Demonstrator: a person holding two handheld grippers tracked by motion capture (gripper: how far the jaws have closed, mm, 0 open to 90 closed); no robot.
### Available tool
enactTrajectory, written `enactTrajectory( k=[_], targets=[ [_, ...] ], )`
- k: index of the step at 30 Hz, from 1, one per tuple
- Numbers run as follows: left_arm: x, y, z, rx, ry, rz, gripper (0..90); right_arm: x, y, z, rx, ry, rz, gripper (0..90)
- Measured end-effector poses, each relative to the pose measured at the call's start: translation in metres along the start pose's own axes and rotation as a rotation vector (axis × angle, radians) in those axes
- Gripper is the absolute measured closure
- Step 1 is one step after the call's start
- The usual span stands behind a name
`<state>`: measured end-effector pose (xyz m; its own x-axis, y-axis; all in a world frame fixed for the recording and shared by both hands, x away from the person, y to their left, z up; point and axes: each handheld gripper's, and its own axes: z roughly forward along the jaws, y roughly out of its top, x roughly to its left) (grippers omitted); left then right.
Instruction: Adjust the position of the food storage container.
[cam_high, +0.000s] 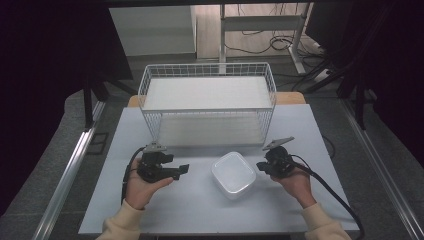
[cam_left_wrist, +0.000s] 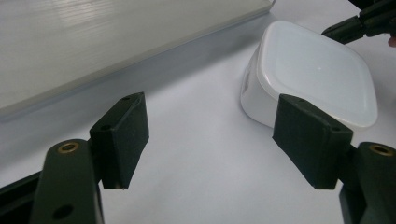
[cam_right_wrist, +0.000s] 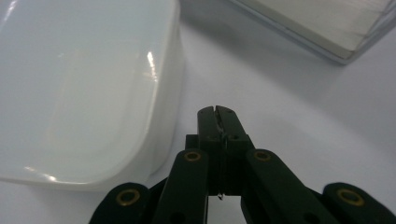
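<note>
- The left gripper (cam_high: 184, 169) hovers with its fingers (cam_left_wrist: 122, 135) spread wide and empty; the white lidded container (cam_high: 233, 174) sits on the bench (cam_high: 190, 207) just ahead of them, beyond the far fingertip.
- The right gripper (cam_high: 260, 165) has its fingers (cam_right_wrist: 217, 122) pressed together on nothing, tips just beside the container's wall.
- It looks light, thin, smooth plastic, likely slippery and a bit flexible; opposite side walls under the lid rim seem the safest hold.
- A white wire basket (cam_high: 207, 102) stands beyond the fingers; the room past it is dark, with cables on the floor.
</note>
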<state>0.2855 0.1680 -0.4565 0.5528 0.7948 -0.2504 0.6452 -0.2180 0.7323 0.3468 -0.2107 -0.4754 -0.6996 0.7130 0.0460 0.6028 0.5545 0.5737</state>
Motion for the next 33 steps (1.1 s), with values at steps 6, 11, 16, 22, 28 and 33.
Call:
enactTrajectory(
  k=[6, 11, 16, 22, 28, 33],
  targets=[
    [0.003, 0.000, -0.004, -0.009, 0.005, -0.007, 26.1, 0.010, -0.003, 0.000, -0.001, 0.041, -0.028, 89.4],
    [0.004, 0.000, -0.005, -0.012, 0.007, -0.010, 26.2, 0.019, -0.004, -0.004, 0.001, 0.070, -0.041, 89.4],
    [0.004, -0.001, -0.004, -0.010, 0.004, -0.010, 26.3, 0.030, -0.006, -0.005, 0.007, 0.096, -0.059, 89.4],
    [0.003, -0.001, -0.004, -0.008, 0.004, -0.008, 26.2, 0.039, -0.009, -0.003, 0.014, 0.130, -0.055, 89.4],
    [0.004, -0.002, -0.004, -0.006, 0.009, -0.010, 26.4, 0.046, -0.012, 0.002, 0.009, 0.202, -0.055, 89.3],
    [0.003, -0.002, -0.003, -0.004, 0.005, -0.007, 26.3, 0.048, -0.013, 0.003, 0.012, 0.213, -0.050, 89.4]
  ],
)
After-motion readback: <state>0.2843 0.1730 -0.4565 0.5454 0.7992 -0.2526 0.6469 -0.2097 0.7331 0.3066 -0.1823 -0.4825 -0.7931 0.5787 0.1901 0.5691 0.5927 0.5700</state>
